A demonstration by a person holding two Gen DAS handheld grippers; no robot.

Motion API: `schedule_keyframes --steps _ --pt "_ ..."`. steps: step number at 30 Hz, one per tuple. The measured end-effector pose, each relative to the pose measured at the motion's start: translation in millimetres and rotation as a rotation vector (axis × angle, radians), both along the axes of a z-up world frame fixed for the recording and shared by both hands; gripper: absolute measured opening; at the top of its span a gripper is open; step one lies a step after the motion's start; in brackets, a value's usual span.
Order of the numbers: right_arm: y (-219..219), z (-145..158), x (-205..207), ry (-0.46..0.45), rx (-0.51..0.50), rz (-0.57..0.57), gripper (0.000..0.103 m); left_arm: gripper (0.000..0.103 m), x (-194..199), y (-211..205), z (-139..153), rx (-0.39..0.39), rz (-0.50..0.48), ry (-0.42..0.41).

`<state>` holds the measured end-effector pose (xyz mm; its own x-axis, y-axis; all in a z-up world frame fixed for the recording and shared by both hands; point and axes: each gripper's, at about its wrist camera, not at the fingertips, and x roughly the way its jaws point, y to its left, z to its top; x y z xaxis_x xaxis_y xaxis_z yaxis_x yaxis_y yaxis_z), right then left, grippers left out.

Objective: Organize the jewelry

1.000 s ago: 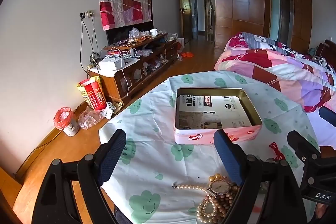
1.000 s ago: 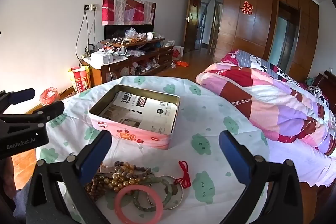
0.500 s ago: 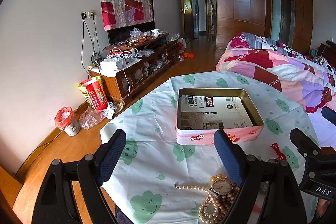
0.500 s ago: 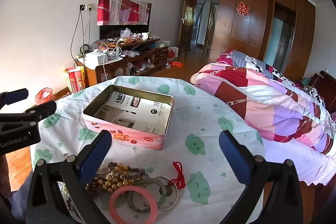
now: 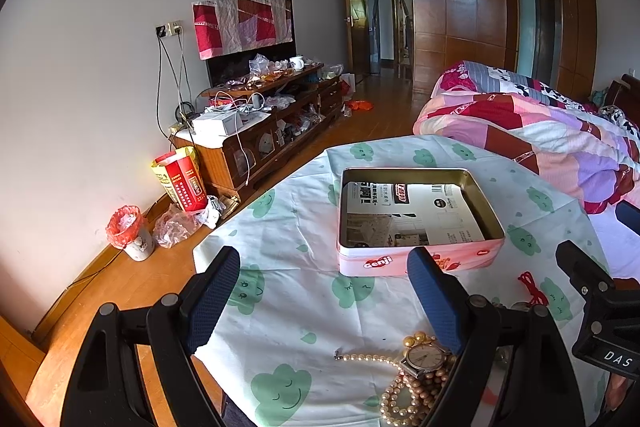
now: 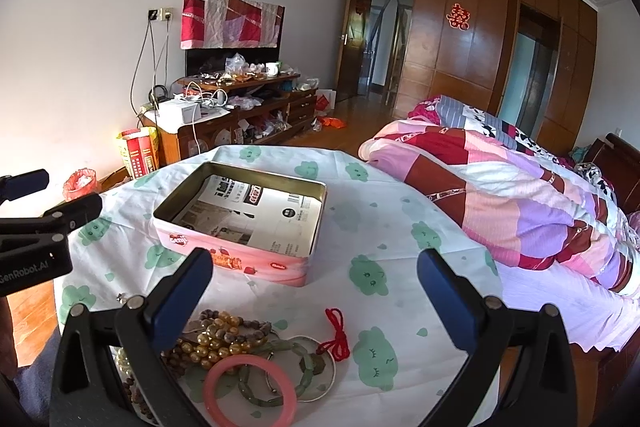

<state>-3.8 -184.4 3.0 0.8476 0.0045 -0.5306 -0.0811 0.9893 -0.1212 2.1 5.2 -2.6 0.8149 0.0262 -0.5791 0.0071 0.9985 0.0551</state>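
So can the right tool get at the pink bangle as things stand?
Probably yes: the right tool is open and empty, and the pink bangle lies on top of the pile just below it, with nothing covering it.

You see a low wooden TV cabinet (image 5: pixel 276 131) against the white wall, cluttered with cables, bags and a white box (image 5: pixel 218 125). Above it hangs a red and pink cloth (image 5: pixel 242 25). Left of the cabinet stands a red and yellow bag (image 5: pixel 180 179), and further left a small bin (image 5: pixel 130 233) with a red liner. Right of the cabinet lies a bed with a patchwork quilt (image 6: pixel 500 187).
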Motion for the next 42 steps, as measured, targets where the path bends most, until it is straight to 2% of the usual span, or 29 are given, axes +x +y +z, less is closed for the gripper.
schedule_keyframes --steps 42 --pt "-2.2 -0.3 1.1 -0.001 -0.001 -0.019 0.103 0.086 0.3 5.3 -5.4 0.012 0.005 0.007"
